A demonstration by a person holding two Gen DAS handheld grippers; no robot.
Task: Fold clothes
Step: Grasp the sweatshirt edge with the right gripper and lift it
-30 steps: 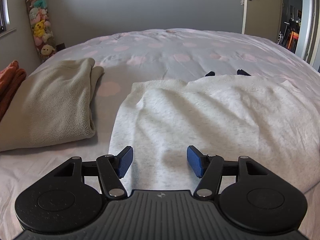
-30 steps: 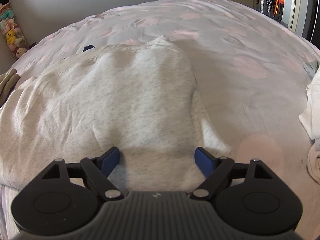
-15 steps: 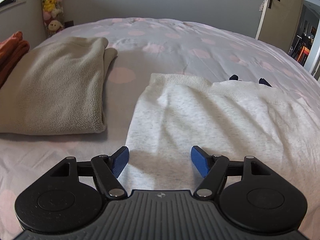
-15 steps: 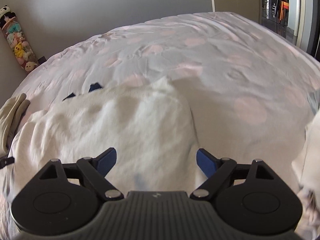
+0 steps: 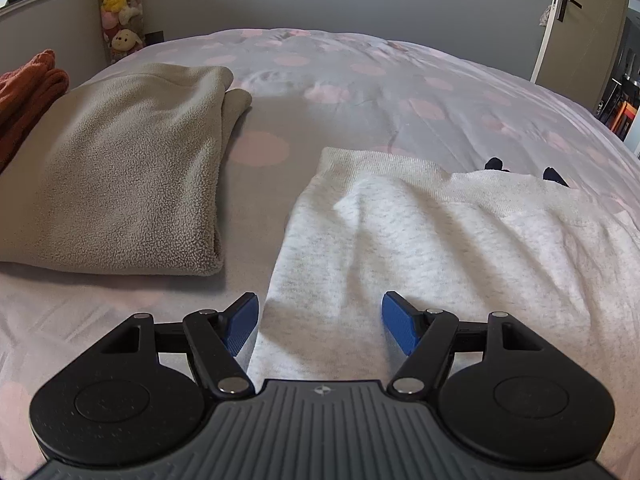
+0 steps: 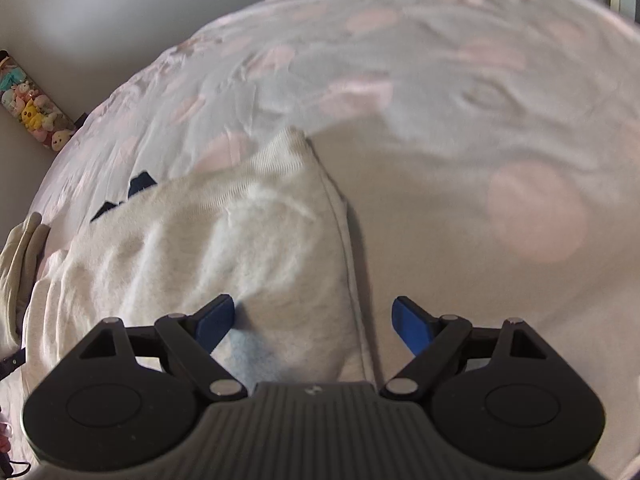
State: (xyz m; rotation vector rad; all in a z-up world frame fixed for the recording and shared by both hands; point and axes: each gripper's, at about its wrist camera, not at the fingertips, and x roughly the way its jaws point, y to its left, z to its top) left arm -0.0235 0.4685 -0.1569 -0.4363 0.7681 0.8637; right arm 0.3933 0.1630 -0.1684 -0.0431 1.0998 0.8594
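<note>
From my seat both tongs – left tongs (image 5: 320,322), right tongs (image 6: 314,324) – gape empty over the near edge of the pale grey sweatshirt (image 5: 440,248) lying doubled on the bed (image 5: 340,120) – a beige fleece (image 5: 116,176) sits folded far left, so I judge more folds remain

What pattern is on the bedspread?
Pale grey bedspread with pink polka dots, clearest in the left wrist view.

Bed (image 5: 360,92) under sweatshirt (image 5: 440,248), fleece (image 5: 120,172)
</note>
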